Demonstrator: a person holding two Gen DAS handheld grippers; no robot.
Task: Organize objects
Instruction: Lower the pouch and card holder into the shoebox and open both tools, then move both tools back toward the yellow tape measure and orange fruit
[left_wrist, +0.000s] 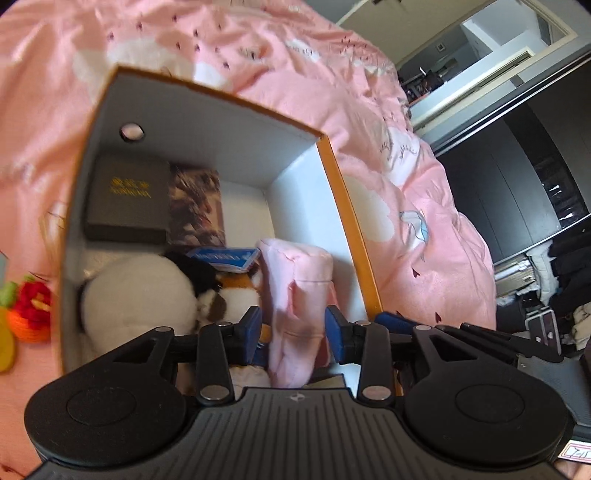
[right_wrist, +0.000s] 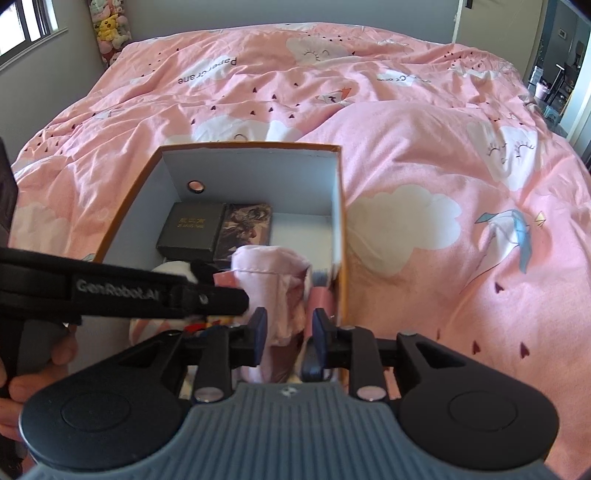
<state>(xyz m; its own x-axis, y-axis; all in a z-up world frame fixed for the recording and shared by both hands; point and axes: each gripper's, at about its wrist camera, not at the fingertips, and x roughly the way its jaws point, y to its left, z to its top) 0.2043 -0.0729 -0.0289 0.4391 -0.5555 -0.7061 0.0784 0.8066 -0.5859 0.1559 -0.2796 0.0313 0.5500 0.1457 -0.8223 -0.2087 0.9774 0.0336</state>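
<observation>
Pink soft cloth bundle (left_wrist: 295, 295) stands up inside the open cardboard box with orange outside and white inside walls (left_wrist: 207, 122), close to the box's right wall. The box sits on the pink bed cover with white clouds (right_wrist: 406, 110), near the cover's front edge.

The left gripper (left_wrist: 293, 328) has the bundle between its blue pads (left_wrist: 253, 325). The pads sit just beside the cloth on each side, and the picture is a bit blurry, so I cannot tell if they squeeze it or have let go. The right gripper (right_wrist: 288, 328) is on the same bundle from the front. Its blue pads (right_wrist: 260, 325) look pressed against the cloth, maybe lightly. In the right wrist view the left gripper's black arm crosses over the box from the left side.

At the box's back left corner lies a flat dark grey box with gold letters (left_wrist: 127, 199). A brown picture card (left_wrist: 197, 206) lies just beside it. A white, black and brown plush toy (left_wrist: 147, 291) fills the box's front left part, touching the bundle. A blue packet (left_wrist: 223, 258) peeks out behind the toy.

A red and orange knitted toy (left_wrist: 33, 310) lies on the bed cover, outside the box's left wall.
</observation>
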